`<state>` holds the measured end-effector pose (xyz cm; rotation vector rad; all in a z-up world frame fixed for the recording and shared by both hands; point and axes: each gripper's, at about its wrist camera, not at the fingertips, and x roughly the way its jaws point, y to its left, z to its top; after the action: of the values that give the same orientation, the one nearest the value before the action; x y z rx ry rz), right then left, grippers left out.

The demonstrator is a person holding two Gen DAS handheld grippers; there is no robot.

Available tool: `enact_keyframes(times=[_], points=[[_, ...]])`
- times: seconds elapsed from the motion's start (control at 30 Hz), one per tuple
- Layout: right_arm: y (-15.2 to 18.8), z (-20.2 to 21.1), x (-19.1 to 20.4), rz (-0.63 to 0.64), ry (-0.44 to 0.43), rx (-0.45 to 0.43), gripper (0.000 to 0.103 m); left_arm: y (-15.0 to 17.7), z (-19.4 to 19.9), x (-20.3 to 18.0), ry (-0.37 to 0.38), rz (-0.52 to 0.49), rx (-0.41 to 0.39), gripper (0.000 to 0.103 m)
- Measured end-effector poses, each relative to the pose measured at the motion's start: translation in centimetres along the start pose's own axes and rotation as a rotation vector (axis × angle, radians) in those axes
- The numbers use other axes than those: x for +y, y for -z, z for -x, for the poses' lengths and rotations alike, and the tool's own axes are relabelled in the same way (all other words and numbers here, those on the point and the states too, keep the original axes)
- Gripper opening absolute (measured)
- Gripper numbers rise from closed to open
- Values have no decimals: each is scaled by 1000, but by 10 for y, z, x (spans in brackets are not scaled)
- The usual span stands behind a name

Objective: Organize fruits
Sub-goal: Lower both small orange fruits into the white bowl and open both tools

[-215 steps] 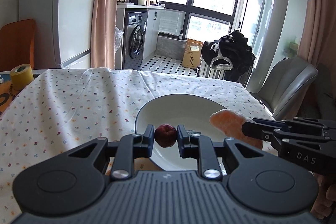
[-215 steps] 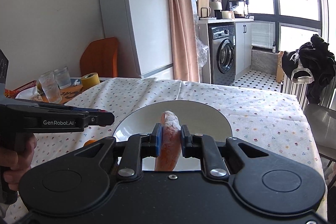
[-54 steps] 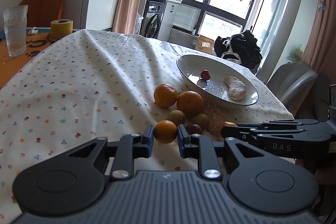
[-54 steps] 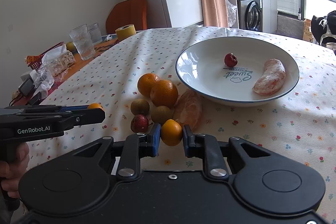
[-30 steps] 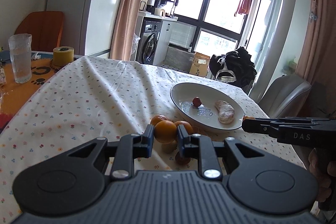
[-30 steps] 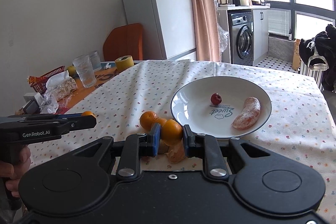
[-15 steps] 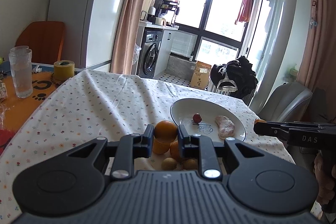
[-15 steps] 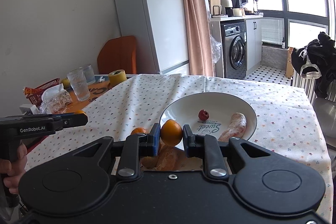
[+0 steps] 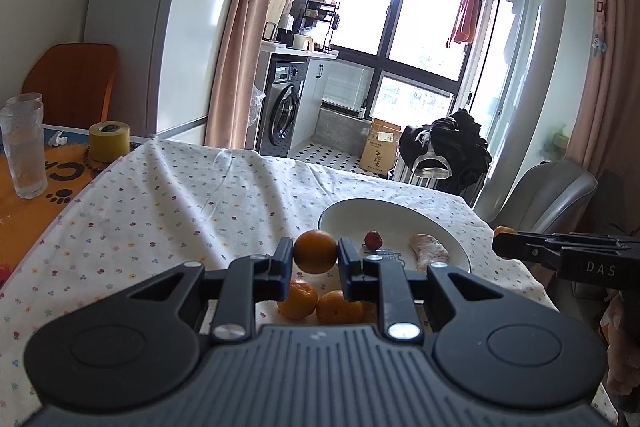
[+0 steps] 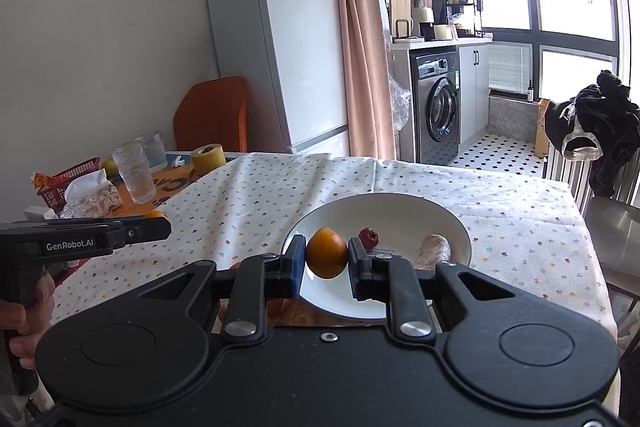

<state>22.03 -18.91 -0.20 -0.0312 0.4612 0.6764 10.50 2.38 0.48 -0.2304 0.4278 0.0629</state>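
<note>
Oranges had left the cluster on the cloth: left tongs [image 9: 316, 261] pinched one small orange [image 9: 316, 251] and right tongs [image 10: 326, 265] pinched another orange [image 10: 326, 258], both lifted since a second earlier and carried toward the plate [image 10: 448, 223] at centre frame. That suggested two more fruits were about to join the small red fruit [image 10: 368, 236] and the peeled segment [image 10: 434, 247] there. Two dimpled, glossy oranges [image 9: 316, 305] remained on the floral-clothed surface [image 9: 160, 203]; the plate was smooth white glaze.
</note>
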Motion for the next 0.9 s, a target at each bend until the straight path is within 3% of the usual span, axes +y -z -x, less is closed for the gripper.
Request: enact_keyframes(times=[0.9], points=[[13,-49,-40,-87,25,59,21,-9,-94,-35,78,-21,108,22]])
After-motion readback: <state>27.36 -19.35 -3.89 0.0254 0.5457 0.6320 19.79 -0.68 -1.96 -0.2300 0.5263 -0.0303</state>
